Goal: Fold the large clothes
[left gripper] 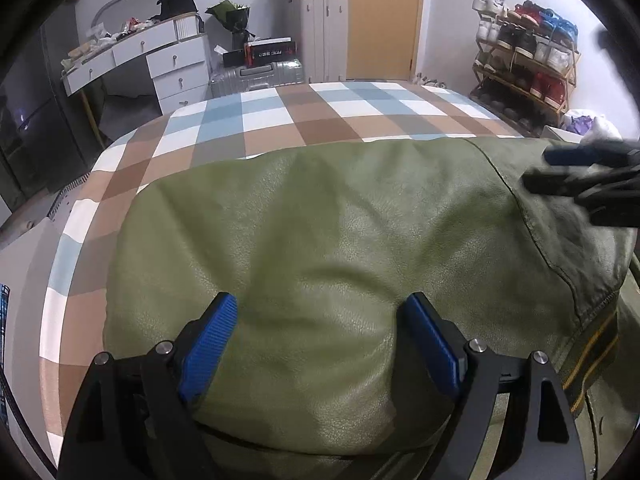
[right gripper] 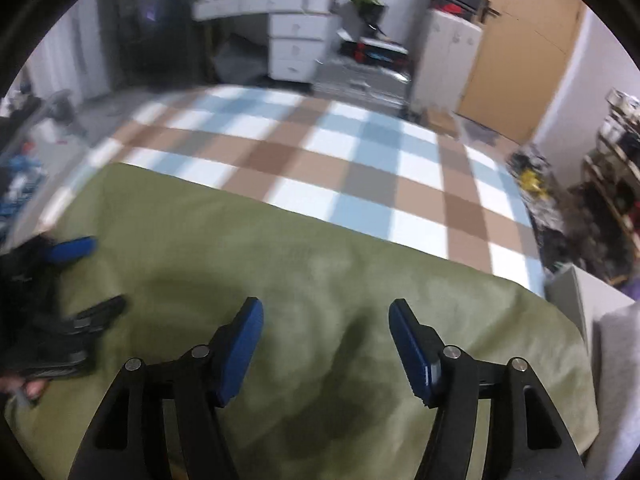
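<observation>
Left to right across the bed. The checked bedsheet (left gripper: 280,120) covers the mattress; an olive-green jacket (left gripper: 320,240) lies on it, already doubled into a thick, rounded block on the near half of the bed, with its striped ribbed hem (left gripper: 592,356) showing at the right edge in the left wrist view.

Left tool (left gripper: 320,344): jaws wide apart, pointed down over the near left part of the jacket, nothing between the pads; whether the tips touch the cloth cannot be told.

Right tool (right gripper: 326,344): jaws likewise well apart and empty, hovering over the near right part of the jacket. This view is smeared, which suggests the tool is in motion.

Risks, as judged from this arrangement:
- The leather-like shell looks smooth and stiff; a shallow pinch could take only the top layer, so lifting would peel the block open rather than fold it.
- The bulk may spring back once released.
- Uneven grasp on the two sides would skew the fold line.
- The right edge lies near the side of the bed; a pull that way could drag the hem over the edge.
- The two tools stand near each other, so a converging move could bring them into collision.
</observation>
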